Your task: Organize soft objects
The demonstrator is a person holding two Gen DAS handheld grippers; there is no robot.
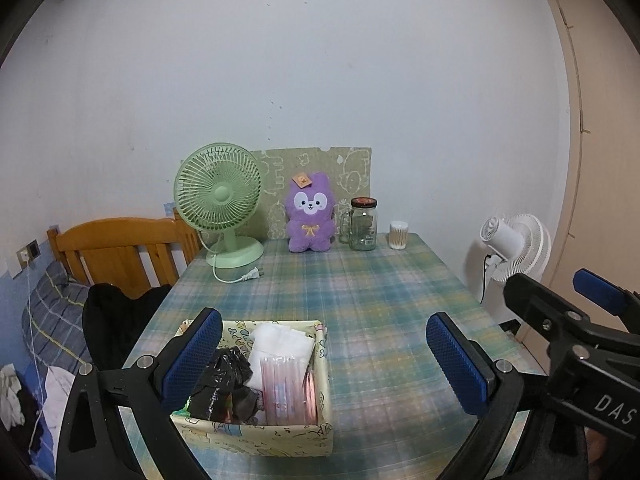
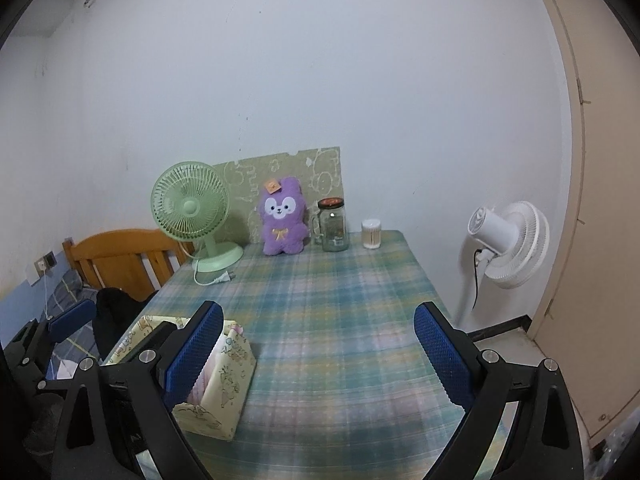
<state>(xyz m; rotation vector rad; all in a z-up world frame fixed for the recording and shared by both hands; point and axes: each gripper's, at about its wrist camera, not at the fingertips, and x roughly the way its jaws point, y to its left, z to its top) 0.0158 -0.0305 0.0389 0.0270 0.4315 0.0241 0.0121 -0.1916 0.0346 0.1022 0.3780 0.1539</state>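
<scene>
A yellow cartoon-print fabric box (image 1: 256,436) sits at the near left of the plaid table (image 1: 380,300). It holds a white soft pack (image 1: 280,344), a pink striped packet (image 1: 280,388) and a black crinkled bag (image 1: 224,380). My left gripper (image 1: 324,364) hovers open just above and in front of the box, nothing between its fingers. My right gripper (image 2: 318,354) is open too, over bare cloth right of the box (image 2: 224,384). A purple plush toy (image 1: 310,216) stands upright at the table's far edge, also seen from the right wrist (image 2: 282,216).
At the back stand a green desk fan (image 1: 218,200) with a loose plug (image 1: 252,274), a glass jar mug (image 1: 362,224) and a cotton-swab tub (image 1: 399,235). A wooden bed headboard (image 1: 120,248) lies left; a white floor fan (image 2: 508,244) stands right by the door.
</scene>
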